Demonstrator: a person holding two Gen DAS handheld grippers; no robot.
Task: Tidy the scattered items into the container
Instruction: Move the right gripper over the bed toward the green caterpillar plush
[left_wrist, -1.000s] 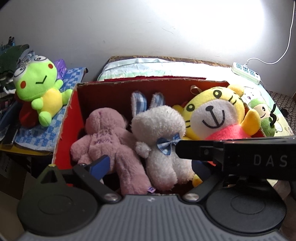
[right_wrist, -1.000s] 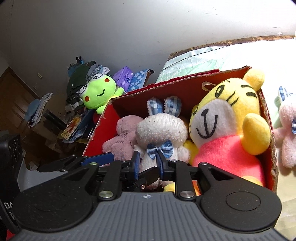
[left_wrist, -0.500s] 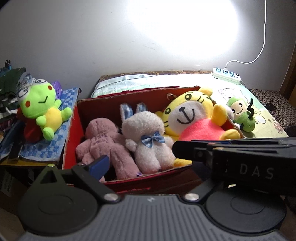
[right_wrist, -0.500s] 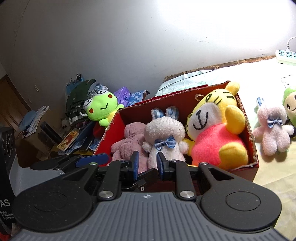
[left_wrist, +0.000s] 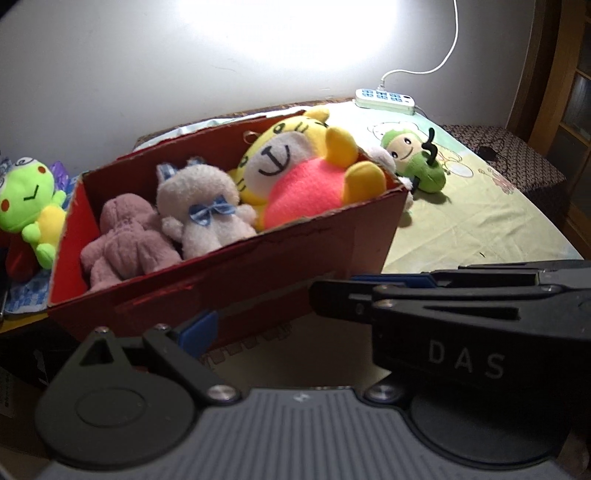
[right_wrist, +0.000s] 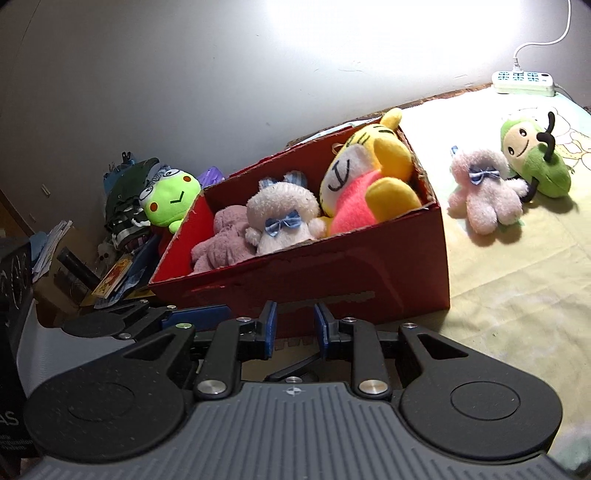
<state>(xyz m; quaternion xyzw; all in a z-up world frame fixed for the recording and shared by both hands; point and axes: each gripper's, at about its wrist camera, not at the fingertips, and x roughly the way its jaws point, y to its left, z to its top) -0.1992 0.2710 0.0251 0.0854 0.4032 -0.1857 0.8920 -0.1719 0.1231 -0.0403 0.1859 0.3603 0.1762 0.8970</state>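
Here, red box holding three plush toys, right gripper empty, jaws opening, left gripper wide, empty.

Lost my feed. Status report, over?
Right gripper empty, jaws opening. Red cardboard box holds three plush toys. Pink plush bunny and green plush doll on bedsheet outside it. Nothing blocking.

The wall is washed out by glare from above; shadows are cast beneath the box; picture edges are bent and dimmed.
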